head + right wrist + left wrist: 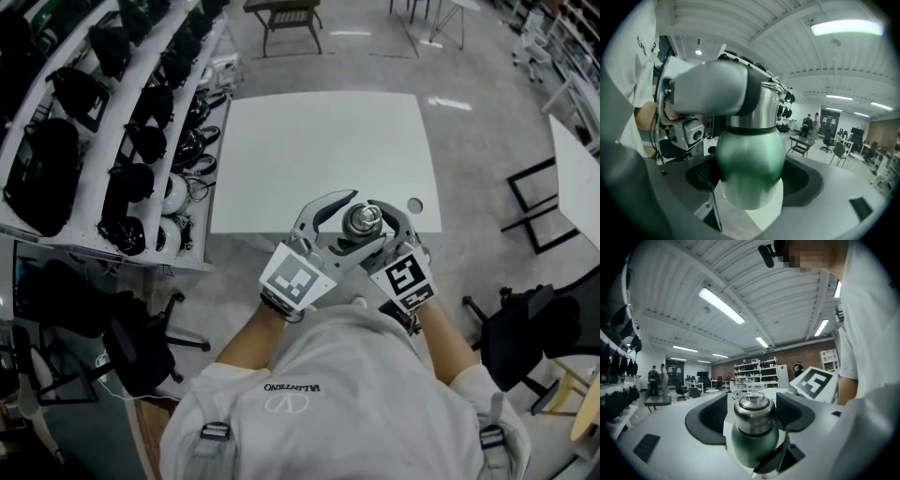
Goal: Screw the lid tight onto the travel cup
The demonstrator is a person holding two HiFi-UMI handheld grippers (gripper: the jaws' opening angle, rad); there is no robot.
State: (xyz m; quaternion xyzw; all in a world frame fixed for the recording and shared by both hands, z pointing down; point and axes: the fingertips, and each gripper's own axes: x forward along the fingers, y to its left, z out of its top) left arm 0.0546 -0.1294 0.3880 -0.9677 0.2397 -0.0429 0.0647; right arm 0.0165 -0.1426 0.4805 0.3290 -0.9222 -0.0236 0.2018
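Travel cup is upright: long axis vertical, steel lid on top facing the ceiling, green body under it. Lid sits on the cup's mouth, so the inside's hidden & can't say what's in it. The cup is at the table's near edge, right of that edge's middle. Whether its base rests on the table or hangs just off it, can't tell.

R gripper is clenched on the green body, a dark pad on either side, low on the cup. L gripper comes in higher, at lid level, jaws spread w/ the lid between them. A sliver of gap shows on one side; the other pad sits right at the lid's wall. So it's loose, not squeezing. Behind both, on the table's near side, are the person's forearms and white shirt.

Moving outward, a small round spot shows on the tabletop by the table's near-right corner. Left of the table is a white shelf rack loaded w/ dark bags plus a couple of white rounded things I can't make out. A dark office chair stands on the floor off the table's near-left corner, and another dark chair off its near-right. Past the table's far edge is a small bench.
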